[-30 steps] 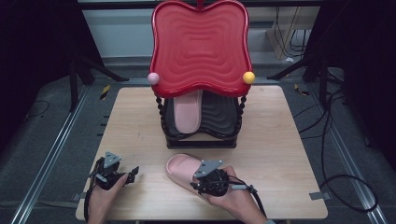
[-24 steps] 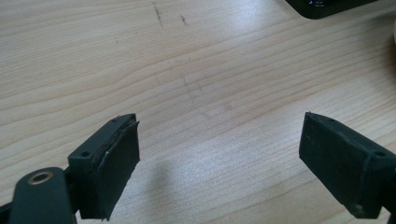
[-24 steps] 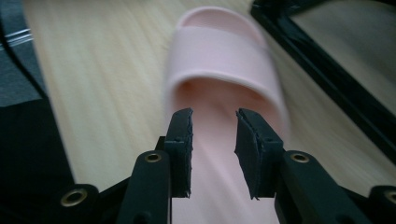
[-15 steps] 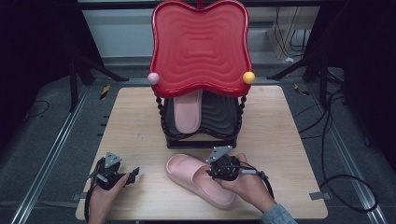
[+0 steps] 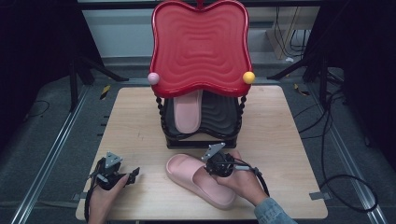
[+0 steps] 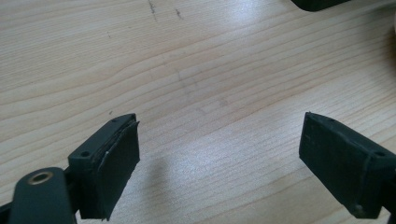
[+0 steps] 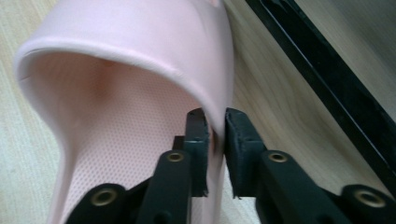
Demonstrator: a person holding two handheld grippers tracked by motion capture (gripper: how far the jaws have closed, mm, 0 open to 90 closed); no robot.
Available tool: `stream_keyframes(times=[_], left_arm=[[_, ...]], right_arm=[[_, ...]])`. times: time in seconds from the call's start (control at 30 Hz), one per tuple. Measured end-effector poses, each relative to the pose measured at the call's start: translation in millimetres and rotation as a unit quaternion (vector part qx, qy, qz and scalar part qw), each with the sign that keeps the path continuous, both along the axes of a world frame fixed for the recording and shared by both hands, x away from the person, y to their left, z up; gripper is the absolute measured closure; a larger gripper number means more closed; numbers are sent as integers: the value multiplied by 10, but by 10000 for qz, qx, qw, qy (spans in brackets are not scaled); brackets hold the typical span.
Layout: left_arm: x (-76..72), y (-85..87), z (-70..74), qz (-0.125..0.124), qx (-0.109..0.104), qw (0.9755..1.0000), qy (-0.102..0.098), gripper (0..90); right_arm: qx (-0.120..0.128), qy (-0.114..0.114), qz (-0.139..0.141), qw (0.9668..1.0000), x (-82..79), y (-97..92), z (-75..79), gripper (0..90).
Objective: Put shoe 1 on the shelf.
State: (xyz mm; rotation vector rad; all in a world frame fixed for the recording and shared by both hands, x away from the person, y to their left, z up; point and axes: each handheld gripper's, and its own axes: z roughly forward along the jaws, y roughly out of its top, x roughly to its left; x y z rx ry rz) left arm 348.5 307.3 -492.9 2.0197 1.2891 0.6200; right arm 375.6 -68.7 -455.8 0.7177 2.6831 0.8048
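A pink slipper (image 5: 198, 181) lies on the wooden table (image 5: 280, 140) in front of a black shoe rack (image 5: 219, 116) with a red top (image 5: 200, 46). My right gripper (image 5: 217, 164) is shut on the slipper's strap edge (image 7: 215, 116), one jaw inside the strap and one outside. A second pink slipper (image 5: 187, 112) rests on the rack's shelf under the red top. My left gripper (image 5: 130, 176) sits low at the table's front left, open, with bare wood (image 6: 215, 140) between its jaws.
The rack's black base (image 7: 327, 88) runs close along the right of the held slipper. A pink ball (image 5: 153, 78) and a yellow ball (image 5: 249, 77) stick out at the red top's sides. Cables (image 5: 345, 186) lie on the floor right of the table.
My right gripper has moved up and right along the slipper, toward the rack, and has closed on the strap edge. The left gripper has stayed in place.
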Motion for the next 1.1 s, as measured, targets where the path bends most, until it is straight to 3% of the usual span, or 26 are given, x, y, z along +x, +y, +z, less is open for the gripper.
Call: stream_keyframes(times=[0.27,0.37,0.57,0.7,0.73,0.8,1.0,1.07,1.1], left_arm=[[-6,16,14,35,-13,10000,-31,120],[-10,9,16,30,14,10000,-35,121],[-16,19,24,60,16,10000,-41,121],[-17,13,16,59,18,10000,-30,122],[-19,11,17,59,14,10000,-31,122],[-20,10,23,56,8,10000,-46,122],[-24,18,18,66,2,10000,-35,123],[-25,16,16,59,6,10000,-34,123],[-24,14,16,56,8,10000,-34,123]], right_arm=[[-64,-125,133,9998,-65,-25,50,852],[101,-133,70,9998,-148,-71,116,853],[721,-260,-210,9968,-283,-251,319,853],[1119,-303,-484,9921,-329,-393,459,854],[1306,-359,-628,9888,-337,-446,528,855],[1375,-386,-685,9874,-338,-460,551,855],[1713,-593,-1086,9774,-297,-549,708,855],[1918,-641,-1280,9709,-275,-583,770,856],[1918,-641,-1280,9709,-275,-583,770,856]])
